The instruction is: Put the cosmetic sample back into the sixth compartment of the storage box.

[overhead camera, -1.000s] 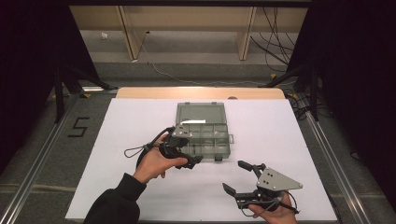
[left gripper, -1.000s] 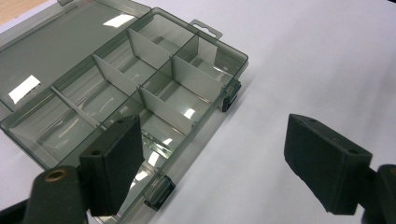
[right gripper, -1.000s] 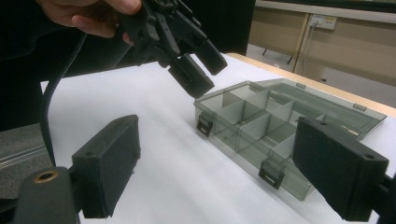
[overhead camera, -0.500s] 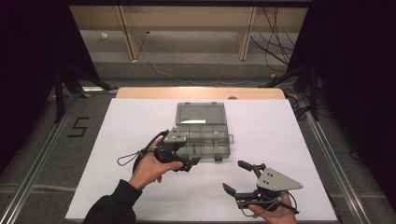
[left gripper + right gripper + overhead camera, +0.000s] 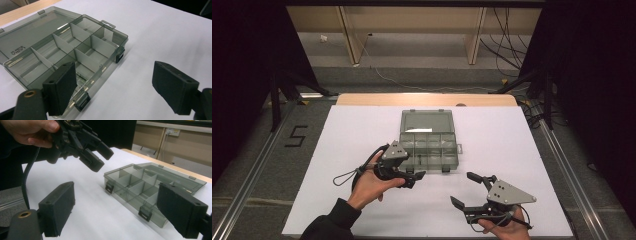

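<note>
Left tool gapes beside organizer box

Left tool open wide — its two black pads rise from the bottom edge, well apart, nothing between them. Near pad overlaps the front edge of a smoky clear compartment box lying open on the white desk. Lid laid flat behind the tray, printed mark near its left end. White dividers split the tray into compartments; a small thin item lies in the front compartment just beside the near pad — too small to identify. Two dark latches on the front wall.
</note>
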`<state>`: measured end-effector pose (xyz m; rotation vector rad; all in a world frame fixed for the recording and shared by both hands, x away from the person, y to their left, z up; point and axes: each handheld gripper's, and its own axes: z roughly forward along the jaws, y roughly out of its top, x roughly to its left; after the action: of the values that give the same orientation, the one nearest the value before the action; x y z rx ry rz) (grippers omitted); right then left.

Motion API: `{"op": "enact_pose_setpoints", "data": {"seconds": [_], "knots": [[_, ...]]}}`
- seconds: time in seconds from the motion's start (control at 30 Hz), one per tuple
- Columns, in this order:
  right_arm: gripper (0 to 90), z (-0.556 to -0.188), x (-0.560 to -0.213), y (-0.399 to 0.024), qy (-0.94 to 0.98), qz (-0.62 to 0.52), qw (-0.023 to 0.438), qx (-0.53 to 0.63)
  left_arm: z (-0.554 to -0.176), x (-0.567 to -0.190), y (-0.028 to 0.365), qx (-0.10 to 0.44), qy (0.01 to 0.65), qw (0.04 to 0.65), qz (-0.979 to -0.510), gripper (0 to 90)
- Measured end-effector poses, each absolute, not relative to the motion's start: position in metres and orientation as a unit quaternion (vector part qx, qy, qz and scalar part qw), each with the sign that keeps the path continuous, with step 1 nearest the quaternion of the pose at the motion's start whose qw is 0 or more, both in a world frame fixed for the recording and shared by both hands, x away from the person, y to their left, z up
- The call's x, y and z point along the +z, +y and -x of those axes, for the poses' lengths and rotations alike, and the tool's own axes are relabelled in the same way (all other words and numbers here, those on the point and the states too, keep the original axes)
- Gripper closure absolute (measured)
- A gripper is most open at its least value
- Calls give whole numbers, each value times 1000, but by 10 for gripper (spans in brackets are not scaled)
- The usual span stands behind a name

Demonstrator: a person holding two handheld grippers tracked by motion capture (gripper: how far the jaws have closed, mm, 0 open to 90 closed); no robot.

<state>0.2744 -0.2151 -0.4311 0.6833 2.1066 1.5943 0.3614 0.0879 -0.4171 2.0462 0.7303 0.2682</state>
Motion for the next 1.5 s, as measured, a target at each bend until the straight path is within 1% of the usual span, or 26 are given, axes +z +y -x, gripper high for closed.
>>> {"op": "enact_pose_setpoints", "data": {"seconds": [0.1, 0.13, 0.33, 0.67, 0.93, 1.03, 1.13, 1.27, 1.47, 1.5], "knots": [[163, -274, -431, -215, 757, -244, 204, 570, -360, -418, 90, 111, 294, 459, -831, 197], [163, -274, -431, -215, 757, -245, 204, 570, -359, -419, 90, 108, 302, 469, -823, 197], [163, -275, -431, -215, 757, -242, 201, 572, -354, -420, 96, 113, 306, 486, -811, 196], [163, -274, -431, -215, 757, -244, 205, 571, -342, -424, 103, 122, 295, 515, -795, 193], [163, -274, -431, -215, 757, -244, 204, 571, -334, -428, 112, 127, 285, 540, -782, 173], [163, -273, -431, -215, 760, -248, 195, 569, -332, -428, 116, 127, 289, 544, -777, 163], [163, -274, -431, -215, 756, -244, 205, 572, -327, -430, 122, 132, 287, 553, -771, 162], [163, -274, -431, -215, 757, -247, 201, 571, -323, -431, 128, 139, 279, 559, -768, 162], [163, -274, -431, -215, 757, -248, 199, 571, -317, -434, 136, 148, 286, 563, -761, 162], [163, -274, -431, -215, 756, -244, 205, 572, -316, -434, 138, 149, 281, 565, -761, 162]]}}
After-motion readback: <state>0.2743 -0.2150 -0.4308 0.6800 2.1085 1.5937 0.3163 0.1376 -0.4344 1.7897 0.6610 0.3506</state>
